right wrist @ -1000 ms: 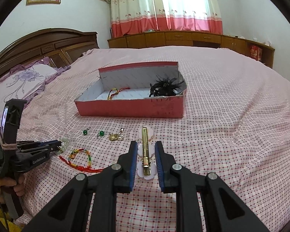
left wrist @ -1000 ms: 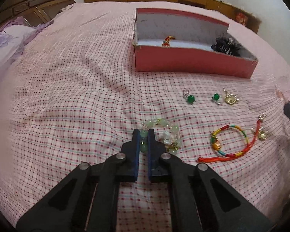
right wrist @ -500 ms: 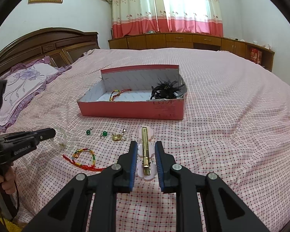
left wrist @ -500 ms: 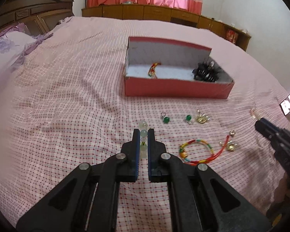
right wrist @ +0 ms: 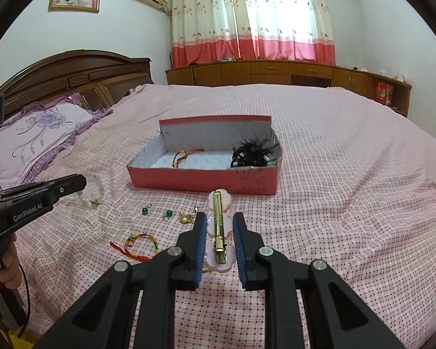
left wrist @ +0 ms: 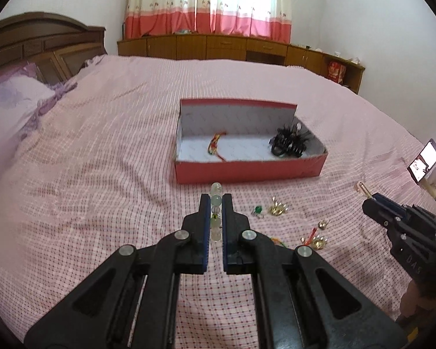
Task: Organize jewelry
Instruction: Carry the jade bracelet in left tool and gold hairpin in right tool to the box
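Two tongs busy: left tongs (left wrist: 215, 203) clamp a bead bracelet (left wrist: 216, 200), right tongs (right wrist: 218, 226) grip a hair clip (right wrist: 218, 226); red box (right wrist: 206, 179) just ahead on bed (right wrist: 334, 189).

Open bedspread (left wrist: 107, 180) left of pink box (left wrist: 247, 171), earrings (left wrist: 277, 209) and perhaps cords scattered before it, box top open

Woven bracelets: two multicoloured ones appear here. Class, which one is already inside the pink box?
The woven bracelet lying at the left end of the pink box; its twin lies on the bedspread outside.
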Demonstrator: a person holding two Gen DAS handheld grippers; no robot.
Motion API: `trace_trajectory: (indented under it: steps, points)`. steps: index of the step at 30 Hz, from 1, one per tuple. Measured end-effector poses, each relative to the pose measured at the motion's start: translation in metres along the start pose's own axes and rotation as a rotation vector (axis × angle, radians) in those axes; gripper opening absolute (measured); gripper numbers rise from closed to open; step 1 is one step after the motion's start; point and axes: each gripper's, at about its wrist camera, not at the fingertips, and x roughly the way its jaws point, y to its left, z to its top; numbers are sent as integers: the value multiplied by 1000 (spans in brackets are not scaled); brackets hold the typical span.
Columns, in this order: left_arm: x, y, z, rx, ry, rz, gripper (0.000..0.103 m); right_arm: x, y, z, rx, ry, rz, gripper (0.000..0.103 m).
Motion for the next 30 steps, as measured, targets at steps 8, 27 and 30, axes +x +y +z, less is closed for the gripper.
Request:
trace_trajectory:
  steps: [8, 27, 30]
  points:
    - [0, -9, 21, 20, -57, 3, 0, -3, 8, 20, -21, -51, 10, 20]
    - [35, -17, 66, 43, -140, 37, 0, 42, 3, 73, -22, -111, -17, 20]
    - [42, -16, 71, 35, -146, 41, 0, 49, 3, 79, -22, -114, -23, 20]
